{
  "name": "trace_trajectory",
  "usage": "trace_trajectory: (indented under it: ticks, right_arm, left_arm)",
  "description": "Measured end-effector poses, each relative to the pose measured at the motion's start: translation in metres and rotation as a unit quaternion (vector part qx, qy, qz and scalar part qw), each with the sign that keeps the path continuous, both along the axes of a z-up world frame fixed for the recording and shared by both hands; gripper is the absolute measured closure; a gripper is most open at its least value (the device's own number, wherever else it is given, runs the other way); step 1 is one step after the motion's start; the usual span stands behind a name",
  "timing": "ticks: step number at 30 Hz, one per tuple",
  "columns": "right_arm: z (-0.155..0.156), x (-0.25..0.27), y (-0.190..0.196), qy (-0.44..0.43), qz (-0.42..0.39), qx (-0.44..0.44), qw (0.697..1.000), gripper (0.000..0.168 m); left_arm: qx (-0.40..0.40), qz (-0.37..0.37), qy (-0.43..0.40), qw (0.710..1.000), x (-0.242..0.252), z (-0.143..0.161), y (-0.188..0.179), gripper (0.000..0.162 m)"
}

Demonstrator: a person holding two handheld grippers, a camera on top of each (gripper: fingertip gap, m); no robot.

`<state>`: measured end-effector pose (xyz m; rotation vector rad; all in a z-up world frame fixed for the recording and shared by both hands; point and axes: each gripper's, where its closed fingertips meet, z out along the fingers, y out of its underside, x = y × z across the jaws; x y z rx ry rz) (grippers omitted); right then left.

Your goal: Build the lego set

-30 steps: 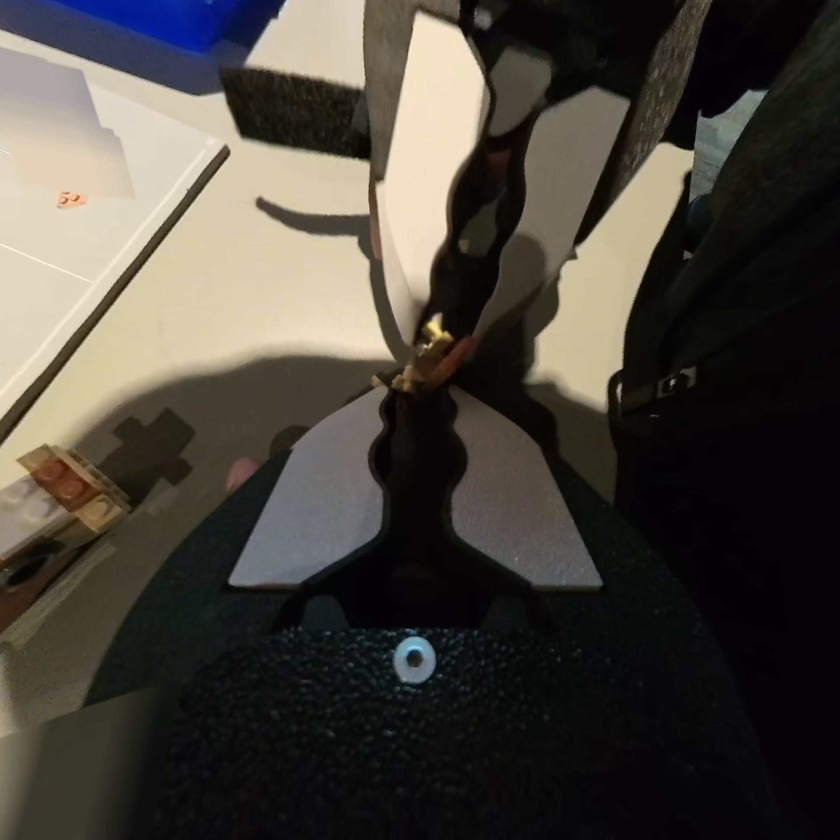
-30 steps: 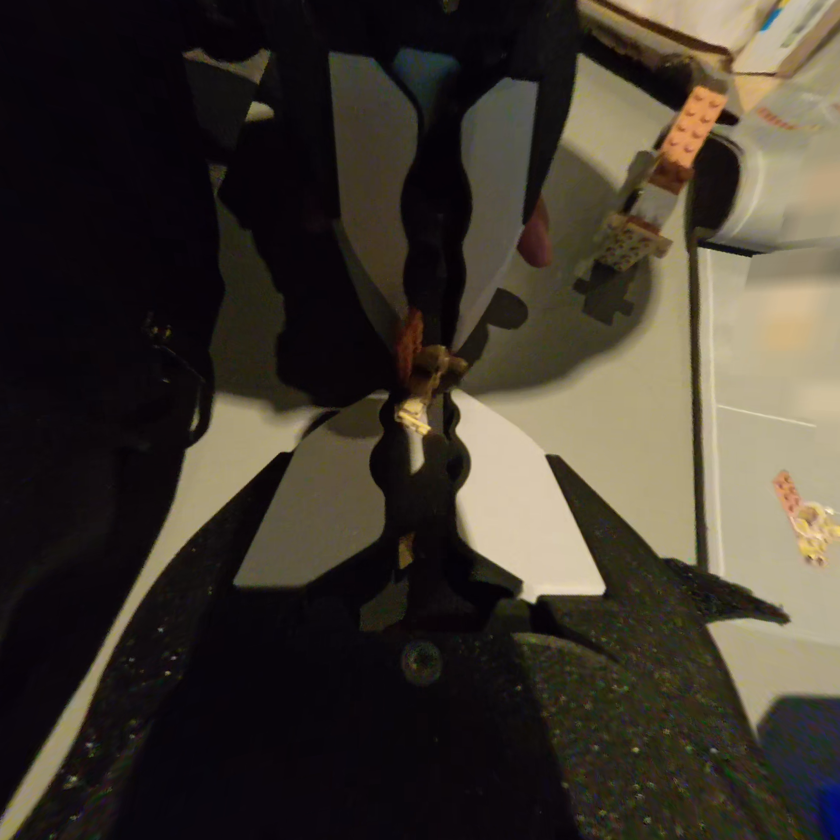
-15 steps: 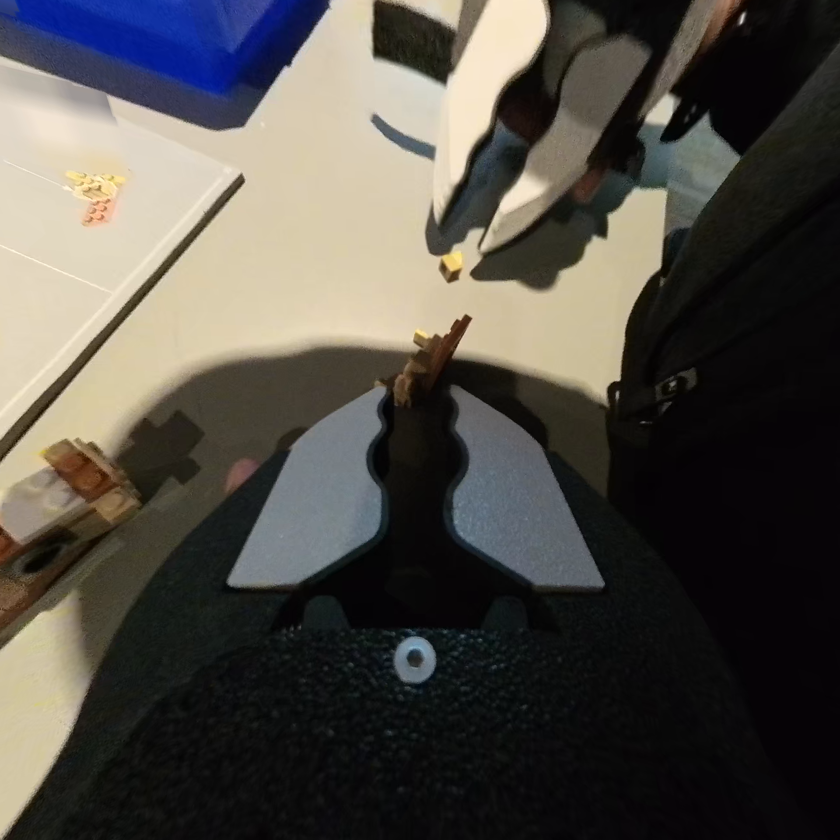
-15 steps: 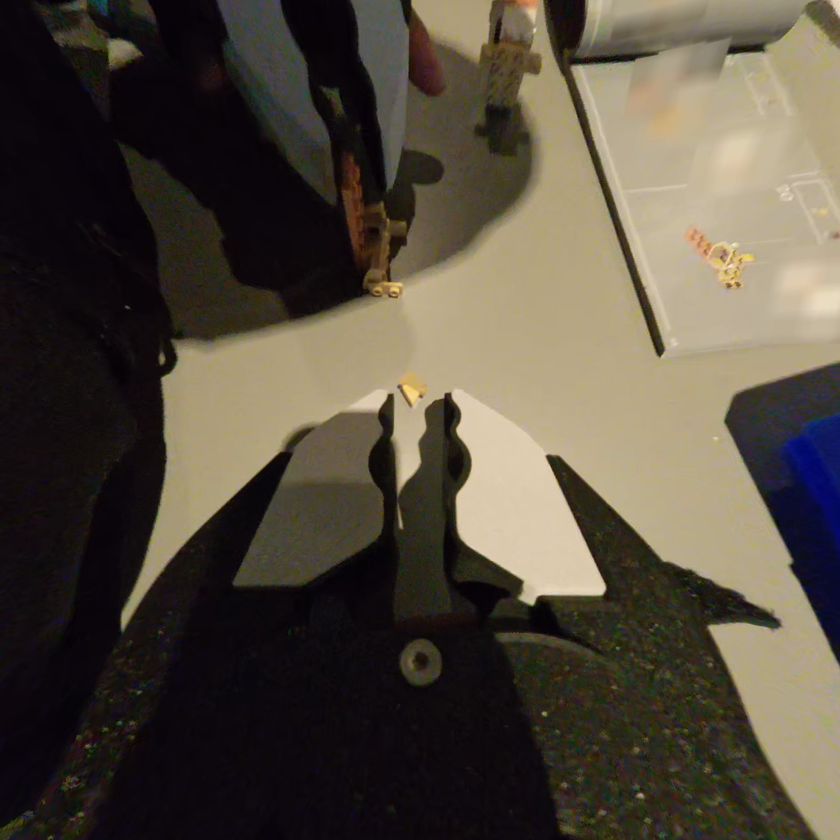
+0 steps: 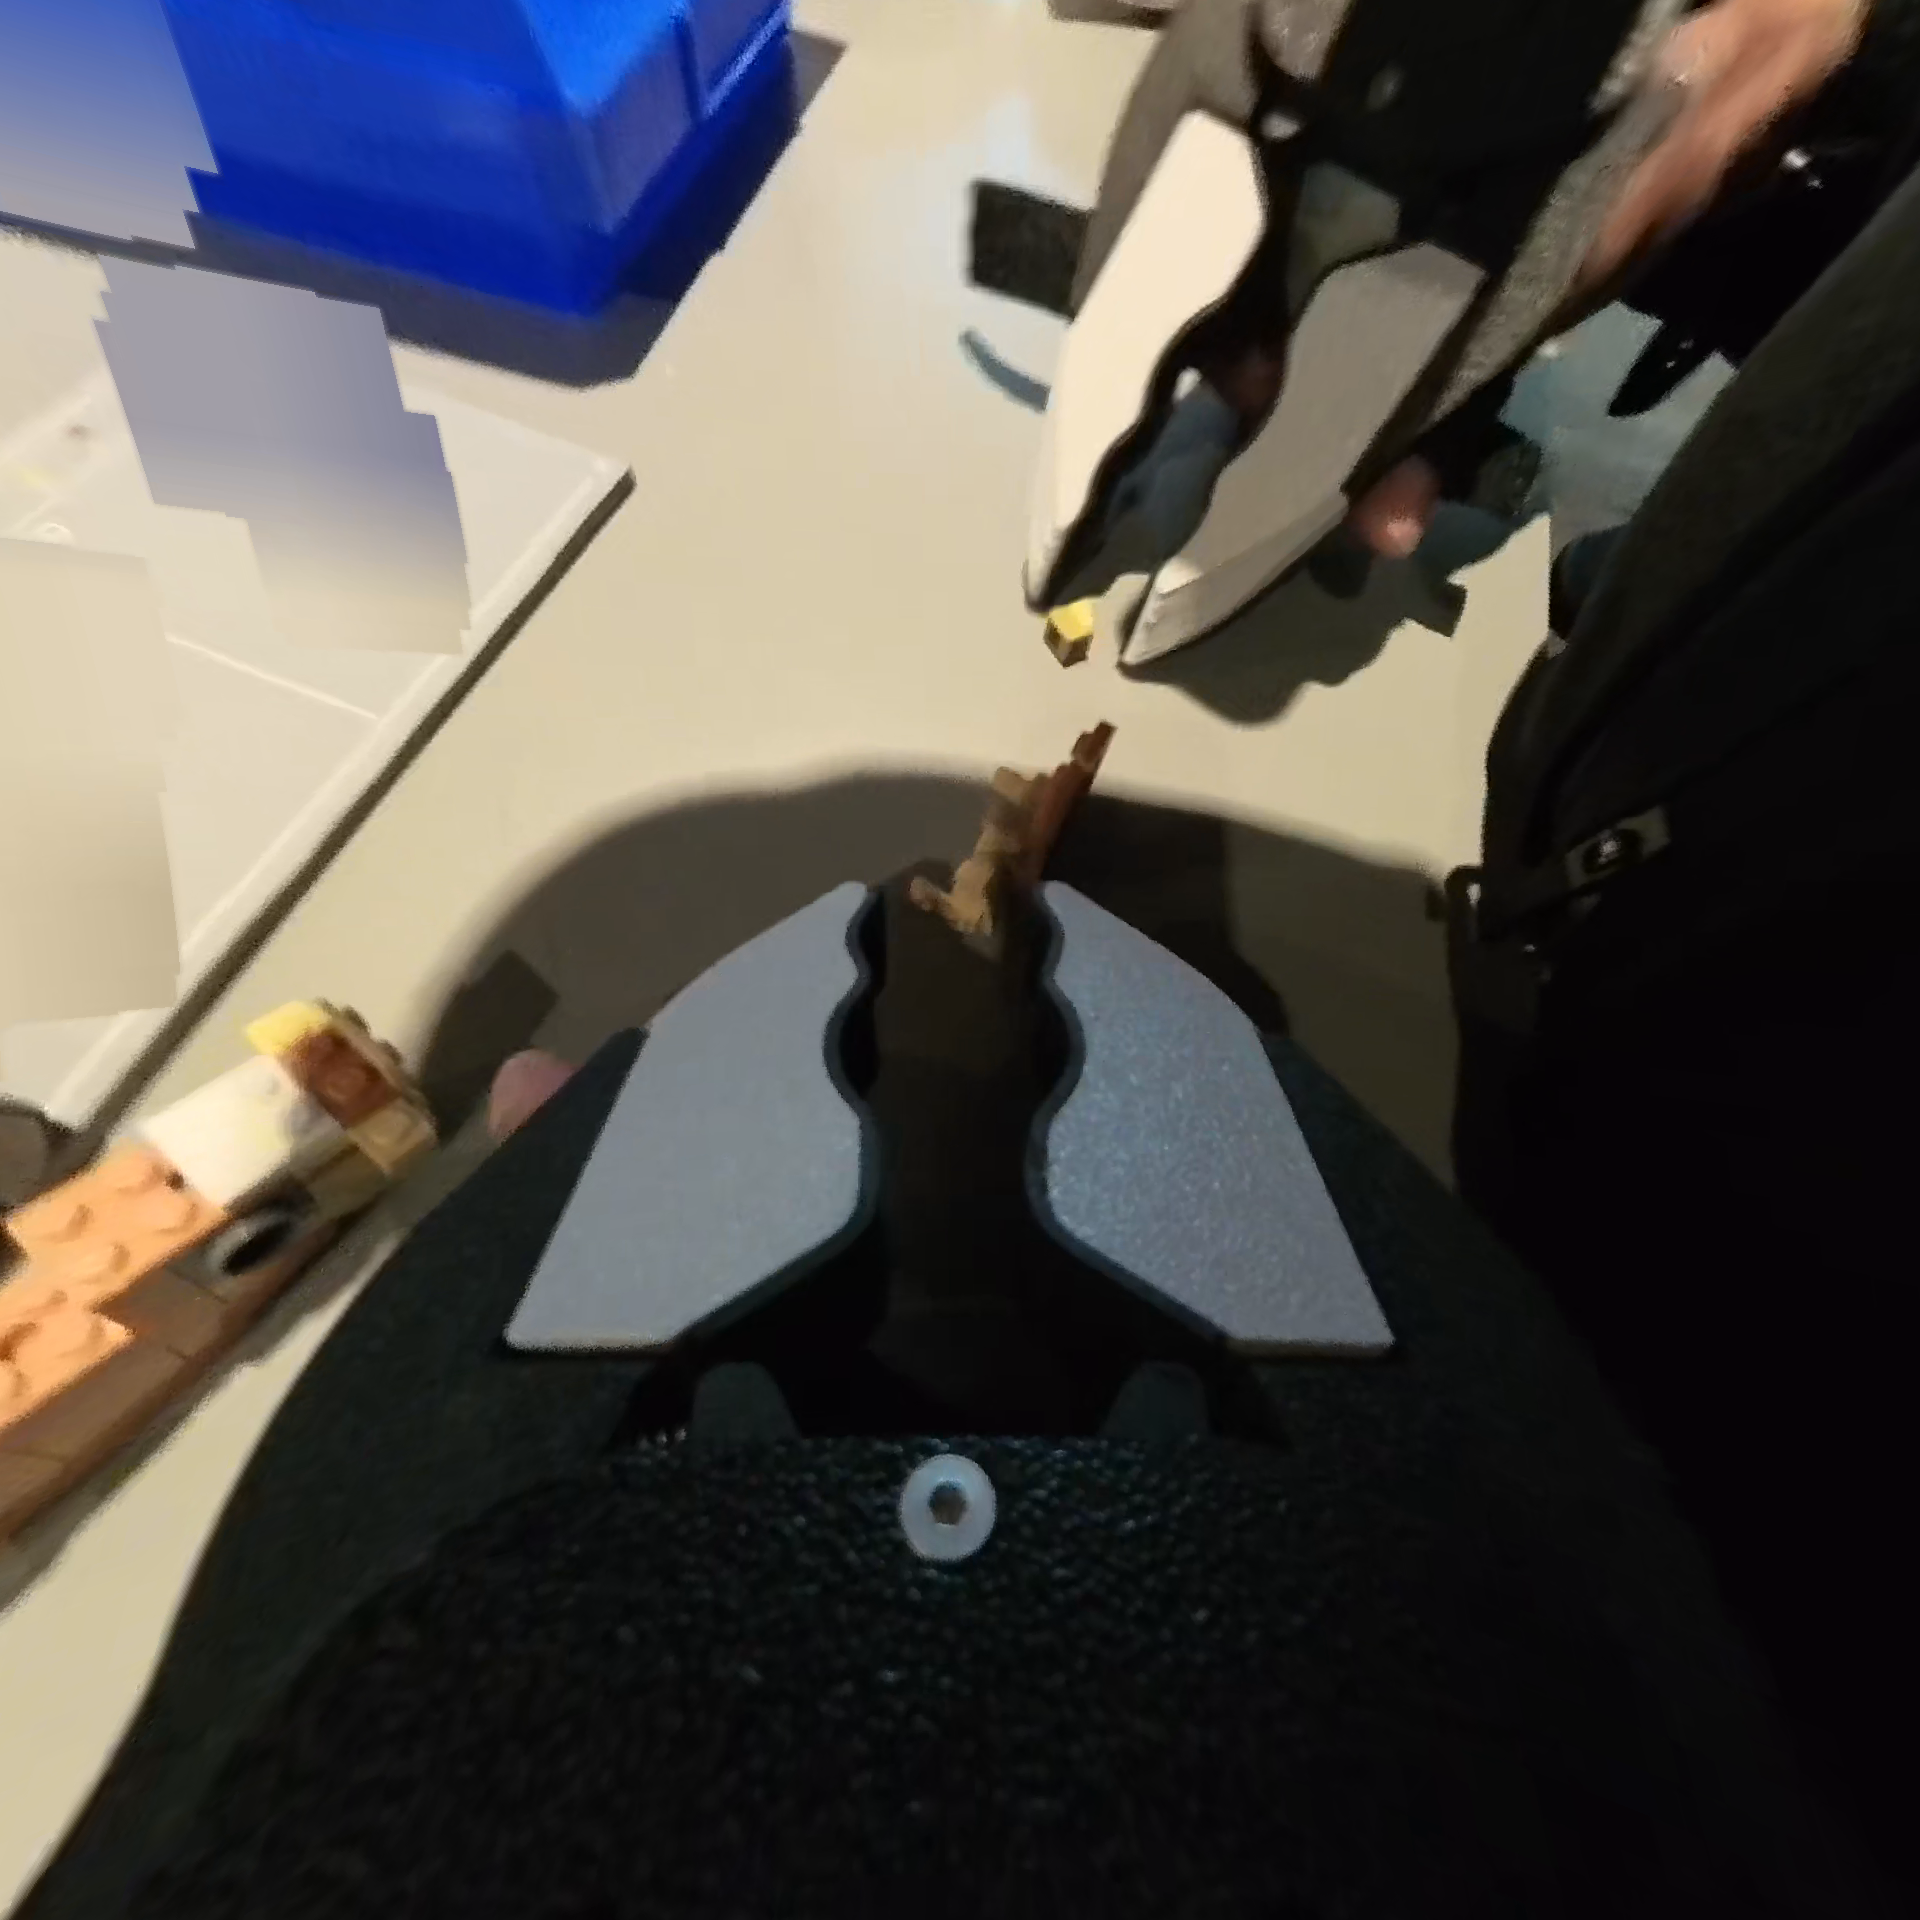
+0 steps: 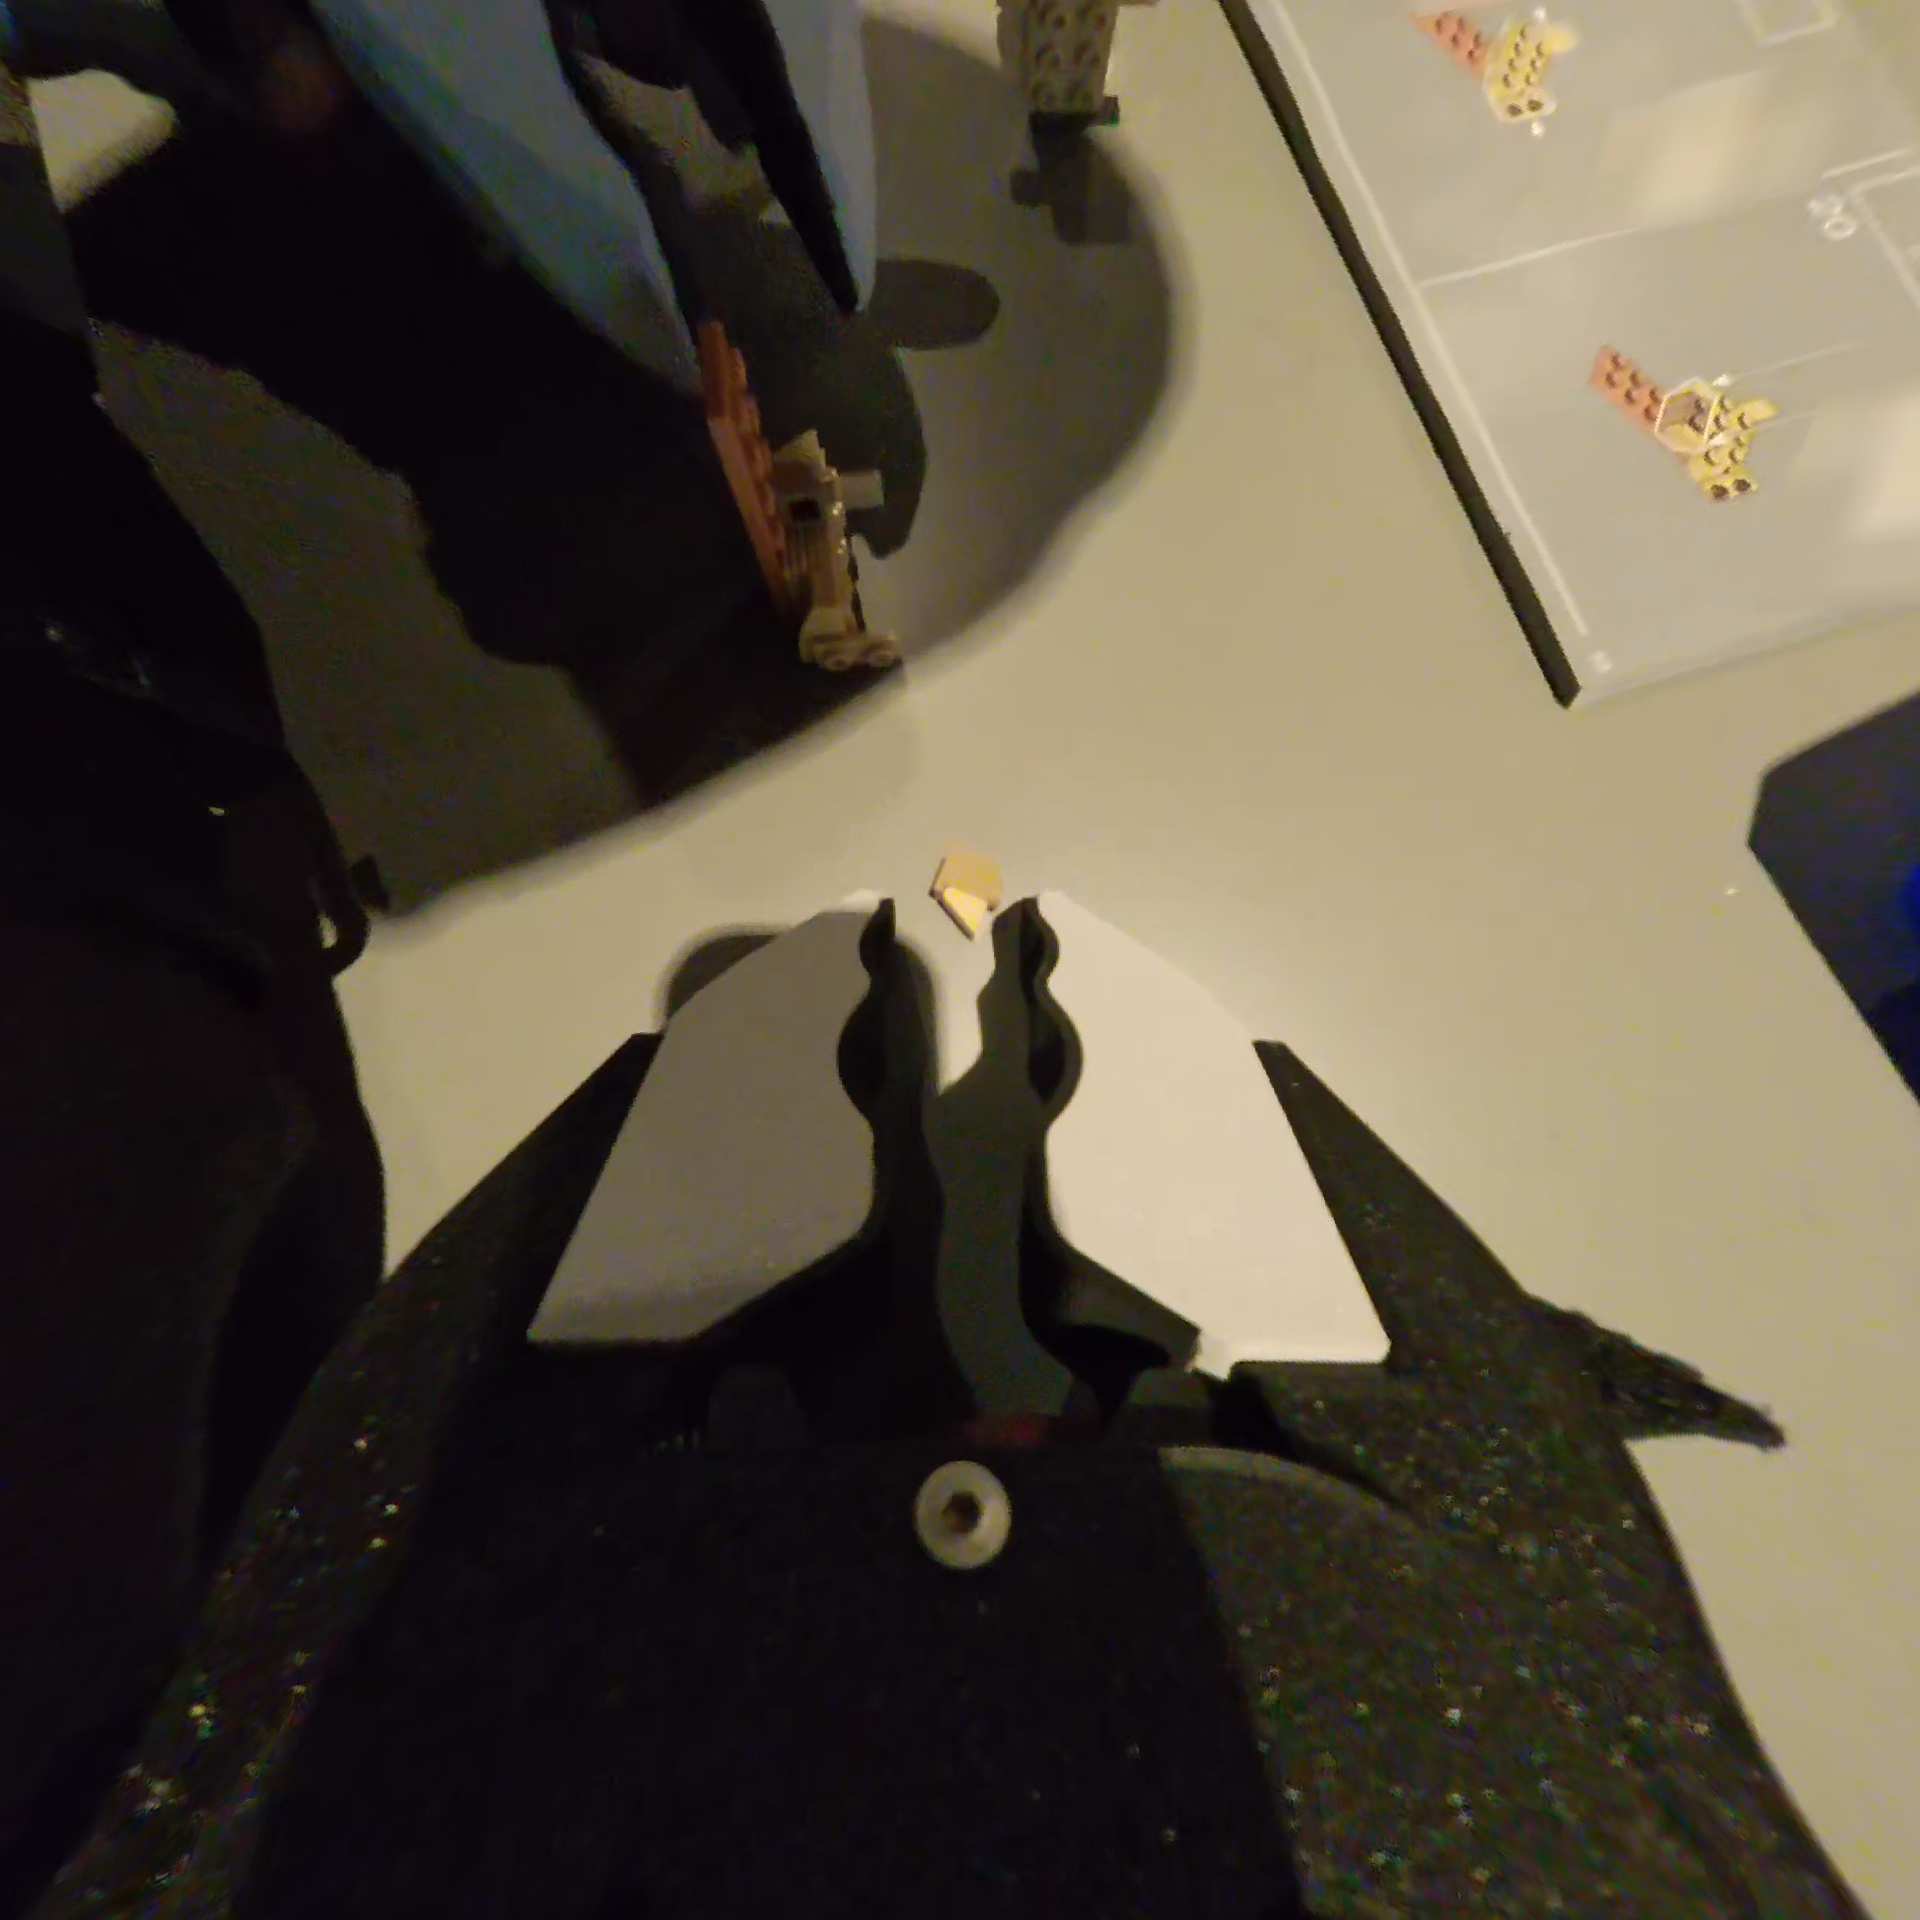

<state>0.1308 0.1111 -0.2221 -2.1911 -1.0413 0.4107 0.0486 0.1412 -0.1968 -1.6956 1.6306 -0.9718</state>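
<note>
My left gripper [image 5: 961, 904] is shut on a small brown and tan lego assembly [image 5: 1013, 831] and holds it above the table. The assembly also shows in the right wrist view [image 6: 800, 520], hanging from the left gripper [image 6: 769, 338] at the upper left. My right gripper [image 6: 954, 920] is open and low over the table. A small loose tan piece [image 6: 966, 894] lies on the table just ahead of its tips. In the left wrist view, the right gripper [image 5: 1096, 613] stands beyond the assembly, with the tan piece [image 5: 1070, 636] between its tips.
A larger lego sub-build [image 5: 208, 1174] in orange, brown, white and tan lies at the lower left; its end shows in the right wrist view [image 6: 1060, 52]. An instruction booklet [image 6: 1662, 312] lies to the right. A blue bin [image 5: 468, 135] stands behind it. The person's dark clothing borders the table. Left tips to right tips: about 10 cm.
The two grippers were tip to tip at the assembly. The right one has pulled away and opened, the tan piece now lies on the table, and its tips have come down around it.
</note>
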Motion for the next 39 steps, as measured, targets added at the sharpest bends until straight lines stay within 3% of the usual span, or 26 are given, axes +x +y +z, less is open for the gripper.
trace_trajectory:
  ticks: [4, 9, 18, 39]
  right_arm:
    - [0.000, -0.003, 0.002, -0.001, 0.002, 0.000, 1.000, 0.156]
    - [0.000, -0.008, 0.004, 0.000, 0.019, 0.001, 1.000, 0.156]
    - [0.021, -0.049, 0.018, 0.024, 0.119, 0.081, 0.989, 0.156]
    - [0.019, -0.066, 0.018, 0.012, 0.154, 0.076, 0.985, 0.155]
  left_arm:
    - [0.040, -0.044, 0.012, 0.998, 0.003, -0.004, -0.004, 0.131]
    - [0.044, -0.069, 0.030, 0.996, 0.005, -0.009, -0.009, 0.129]
    - [0.061, -0.089, 0.050, 0.993, 0.005, -0.015, -0.014, 0.129]
    - [0.120, -0.093, 0.066, 0.986, 0.005, -0.020, -0.017, 0.130]
